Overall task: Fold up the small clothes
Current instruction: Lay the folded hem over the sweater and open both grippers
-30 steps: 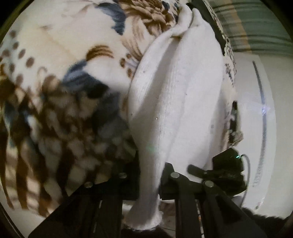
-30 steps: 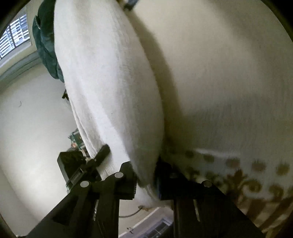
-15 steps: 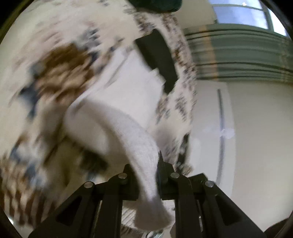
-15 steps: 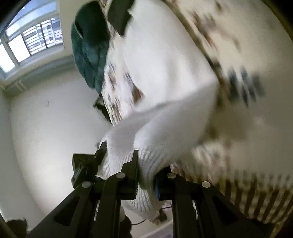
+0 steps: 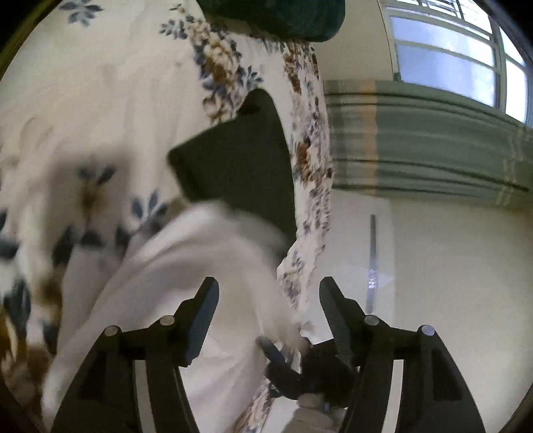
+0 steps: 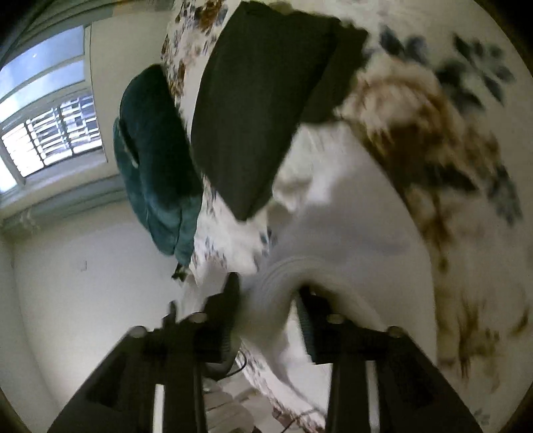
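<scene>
A white knitted garment (image 5: 186, 286) lies on a floral blanket (image 5: 100, 100), blurred by motion. My left gripper (image 5: 268, 316) is open, its jaws wide apart, with the white cloth lying between and below them. In the right wrist view the white garment (image 6: 333, 239) spreads ahead, and its ribbed edge (image 6: 276, 299) runs between the jaws of my right gripper (image 6: 268, 313), which stand partly apart around it. A dark folded garment (image 5: 240, 166) lies beyond the white one, and it also shows in the right wrist view (image 6: 260, 116).
A dark green bundle (image 6: 156, 160) lies at the blanket's far edge, also in the left wrist view (image 5: 276, 16). A window (image 5: 449, 60) with green curtain (image 5: 416, 150) and a white wall (image 6: 83, 283) lie beyond. The other gripper (image 5: 306, 366) shows low in the left view.
Both grippers swung the white garment down onto the blanket. The left gripper went from shut on the cloth to wide open. The right gripper's jaws have loosened.
</scene>
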`<move>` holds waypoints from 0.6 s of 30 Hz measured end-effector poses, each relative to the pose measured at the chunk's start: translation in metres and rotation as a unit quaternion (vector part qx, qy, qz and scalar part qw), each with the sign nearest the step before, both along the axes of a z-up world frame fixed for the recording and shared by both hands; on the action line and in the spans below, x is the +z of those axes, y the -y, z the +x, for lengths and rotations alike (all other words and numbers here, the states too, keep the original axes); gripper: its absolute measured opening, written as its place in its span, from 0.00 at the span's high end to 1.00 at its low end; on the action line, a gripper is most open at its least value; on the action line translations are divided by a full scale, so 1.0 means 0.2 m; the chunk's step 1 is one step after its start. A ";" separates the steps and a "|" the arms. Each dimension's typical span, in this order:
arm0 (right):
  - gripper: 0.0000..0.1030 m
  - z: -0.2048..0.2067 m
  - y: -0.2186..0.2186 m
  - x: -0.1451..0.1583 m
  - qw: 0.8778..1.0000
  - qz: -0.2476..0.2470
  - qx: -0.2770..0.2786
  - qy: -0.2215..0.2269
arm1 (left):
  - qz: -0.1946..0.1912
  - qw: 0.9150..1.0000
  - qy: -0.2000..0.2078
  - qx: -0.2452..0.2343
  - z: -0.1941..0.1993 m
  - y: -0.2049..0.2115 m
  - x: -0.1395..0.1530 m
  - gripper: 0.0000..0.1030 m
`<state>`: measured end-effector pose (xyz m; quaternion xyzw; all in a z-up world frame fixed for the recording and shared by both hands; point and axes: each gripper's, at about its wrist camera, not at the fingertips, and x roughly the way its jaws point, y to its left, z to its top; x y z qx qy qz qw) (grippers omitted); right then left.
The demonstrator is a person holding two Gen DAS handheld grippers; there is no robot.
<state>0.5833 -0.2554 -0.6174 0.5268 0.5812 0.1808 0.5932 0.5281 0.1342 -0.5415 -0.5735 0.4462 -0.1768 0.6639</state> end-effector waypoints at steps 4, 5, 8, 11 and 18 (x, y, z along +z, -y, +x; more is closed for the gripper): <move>0.39 0.05 0.05 0.05 0.999 -0.020 -0.004 0.030 | 0.087 0.995 0.014 -0.039 0.04 -0.02 0.06 0.41; 0.39 0.05 0.07 0.08 0.998 -0.039 0.004 0.039 | 0.152 0.985 0.026 -0.072 0.03 0.01 0.09 0.41; 0.39 -0.06 0.10 0.17 0.986 -0.148 0.039 0.059 | 0.268 0.952 0.037 -0.146 0.02 0.11 0.07 0.41; 0.39 -0.14 0.12 0.12 0.976 -0.201 0.066 0.047 | 0.329 0.922 0.039 -0.202 0.02 0.21 -0.03 0.47; 0.96 -0.21 0.03 0.02 0.970 -0.226 0.077 0.051 | 0.305 0.932 0.074 -0.183 0.00 0.14 0.03 0.97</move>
